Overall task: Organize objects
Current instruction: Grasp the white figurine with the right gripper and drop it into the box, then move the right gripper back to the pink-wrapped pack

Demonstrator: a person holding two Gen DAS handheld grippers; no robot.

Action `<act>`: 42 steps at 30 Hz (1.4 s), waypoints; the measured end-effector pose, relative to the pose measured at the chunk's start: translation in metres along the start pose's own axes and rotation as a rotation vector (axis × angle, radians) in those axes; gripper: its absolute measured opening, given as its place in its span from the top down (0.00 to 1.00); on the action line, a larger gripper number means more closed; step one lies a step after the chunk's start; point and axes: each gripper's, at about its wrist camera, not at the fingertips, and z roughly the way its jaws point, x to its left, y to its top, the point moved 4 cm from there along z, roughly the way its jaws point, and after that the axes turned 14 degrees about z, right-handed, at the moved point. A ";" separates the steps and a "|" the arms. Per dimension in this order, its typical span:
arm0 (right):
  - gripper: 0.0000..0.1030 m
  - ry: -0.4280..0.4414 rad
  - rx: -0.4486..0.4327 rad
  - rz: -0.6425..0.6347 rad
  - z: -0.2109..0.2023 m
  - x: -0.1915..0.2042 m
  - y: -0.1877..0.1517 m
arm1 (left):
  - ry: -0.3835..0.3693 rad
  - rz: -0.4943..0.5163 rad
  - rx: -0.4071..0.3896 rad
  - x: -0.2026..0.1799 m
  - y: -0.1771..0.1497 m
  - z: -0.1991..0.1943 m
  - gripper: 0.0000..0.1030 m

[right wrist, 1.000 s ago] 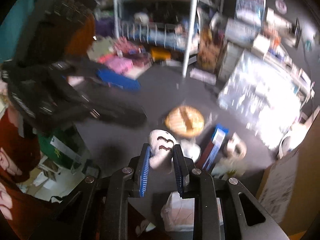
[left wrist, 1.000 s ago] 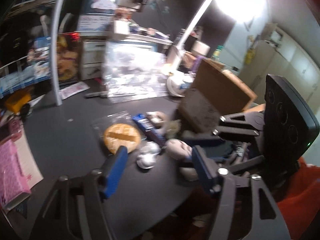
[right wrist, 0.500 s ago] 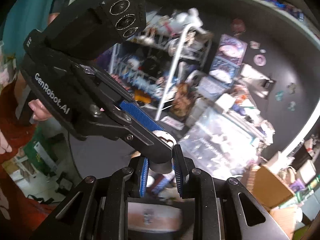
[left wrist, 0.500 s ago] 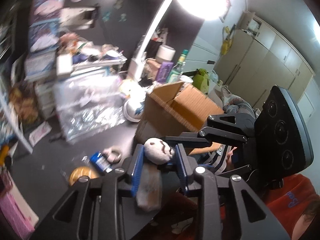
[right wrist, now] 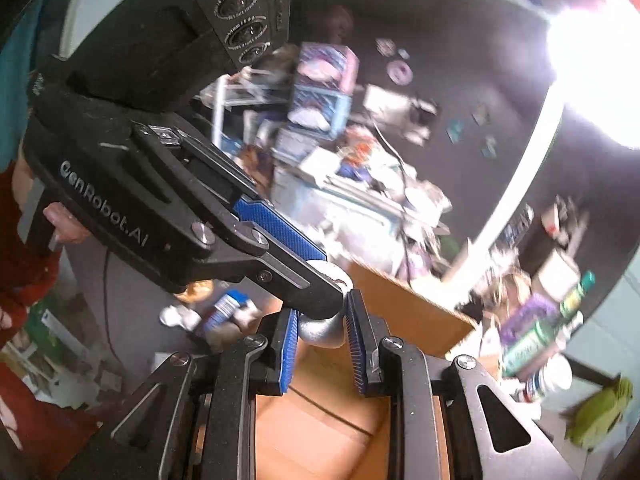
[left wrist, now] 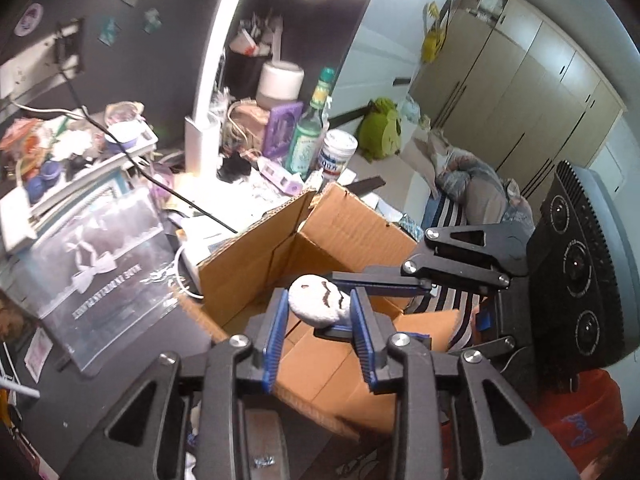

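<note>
A white plush ball with a stitched dark face (left wrist: 318,300) is clamped between both grippers above an open cardboard box (left wrist: 280,264). My left gripper (left wrist: 318,312) is shut on its sides. My right gripper (right wrist: 320,330) is shut on the same ball (right wrist: 322,334), coming from the opposite side; it shows in the left wrist view (left wrist: 384,280) as a black arm reaching in from the right. The left gripper's finger (right wrist: 280,264) covers most of the ball in the right wrist view. The box interior (right wrist: 320,420) lies just below.
A black desk (left wrist: 120,352) holds a clear plastic package (left wrist: 100,264), a white lamp stand (left wrist: 204,120), a green bottle (left wrist: 310,136) and a white jar (left wrist: 338,152). Small items (right wrist: 224,312) lie on the desk left of the box. A bed and wardrobes stand behind.
The right gripper lifted the plush ball off the desk. The left gripper closed on it as well. Both carried it rightward over the open cardboard box.
</note>
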 end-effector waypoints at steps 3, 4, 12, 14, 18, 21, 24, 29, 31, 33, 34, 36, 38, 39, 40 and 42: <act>0.82 -0.024 0.043 0.019 0.007 -0.014 -0.006 | 0.000 -0.011 0.028 0.002 0.003 0.013 0.59; 0.75 -0.035 0.051 0.026 0.008 -0.017 -0.007 | 0.009 -0.015 0.028 0.003 0.004 0.013 0.51; 0.46 -0.053 0.020 0.071 -0.004 -0.023 -0.009 | 0.129 -0.012 -0.061 0.012 -0.004 -0.026 0.20; 0.46 -0.040 0.003 0.076 -0.009 -0.018 -0.009 | 0.164 -0.015 -0.097 0.014 -0.012 -0.042 0.16; 0.46 0.003 -0.041 0.086 -0.019 0.004 -0.008 | 0.263 -0.031 -0.157 0.022 -0.037 -0.073 0.13; 0.46 0.061 -0.071 0.109 -0.028 0.027 -0.007 | 0.325 -0.060 -0.199 0.031 -0.065 -0.096 0.12; 0.46 0.118 -0.089 0.130 -0.032 0.056 -0.013 | 0.384 -0.097 -0.233 0.042 -0.099 -0.115 0.12; 0.46 0.188 -0.078 0.214 -0.024 0.100 -0.031 | 0.447 -0.154 -0.267 0.059 -0.161 -0.130 0.12; 0.46 0.195 -0.058 0.256 -0.018 0.113 -0.041 | 0.459 -0.169 -0.267 0.063 -0.181 -0.130 0.12; 0.45 0.182 -0.037 0.280 -0.010 0.126 -0.053 | 0.473 -0.184 -0.260 0.067 -0.203 -0.126 0.12; 0.43 0.162 -0.018 0.303 -0.004 0.132 -0.061 | 0.479 -0.193 -0.254 0.069 -0.212 -0.122 0.12; 0.40 0.140 0.019 0.342 0.009 0.137 -0.074 | 0.481 -0.211 -0.243 0.073 -0.230 -0.115 0.12; 0.34 0.107 0.066 0.386 0.028 0.143 -0.090 | 0.463 -0.226 -0.237 0.076 -0.247 -0.108 0.12; 0.28 0.080 0.077 0.403 0.034 0.144 -0.099 | 0.449 -0.240 -0.240 0.076 -0.255 -0.105 0.12; 0.20 0.034 0.086 0.436 0.044 0.143 -0.108 | 0.433 -0.254 -0.241 0.077 -0.261 -0.103 0.12; 0.14 -0.023 0.105 0.494 0.056 0.140 -0.123 | 0.406 -0.270 -0.239 0.078 -0.270 -0.098 0.12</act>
